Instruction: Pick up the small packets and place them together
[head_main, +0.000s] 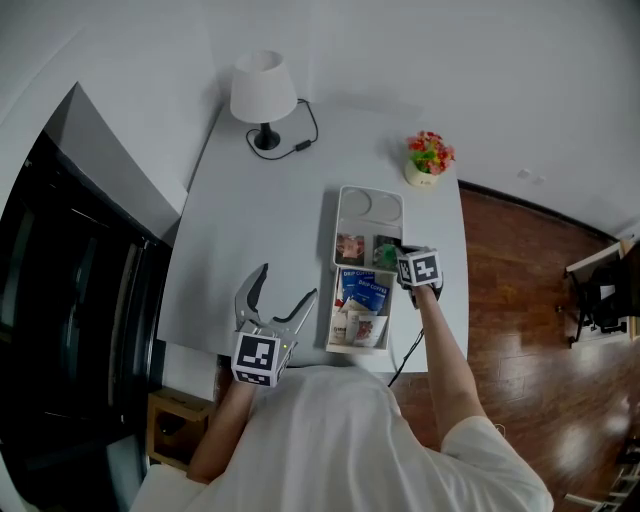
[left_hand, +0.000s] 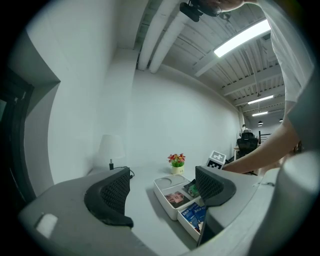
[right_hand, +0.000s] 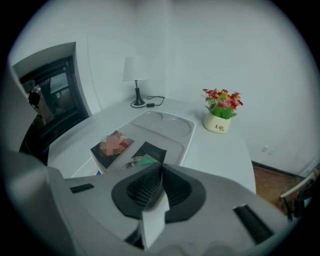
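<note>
- While the right gripper (right_hand: 160, 170) hangs at the tray's (head_main: 340, 215) 3 o'clock edge, it's pinching a white packet (right_hand: 152, 221).
- Left gripper (head_main: 287, 281) is spread wide with nothing in it, over the bench (head_main: 250, 230) at the tray's 8 o'clock.

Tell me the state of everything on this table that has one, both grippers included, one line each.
Left gripper: open, nothing in it.
Right gripper: shut on a thin packet, at the tray's right side.
Tray: far section with round dents is bare, other sections hold packets lying flat.
Lamp: upright, looks unlit.
Flower pot: upright.
</note>
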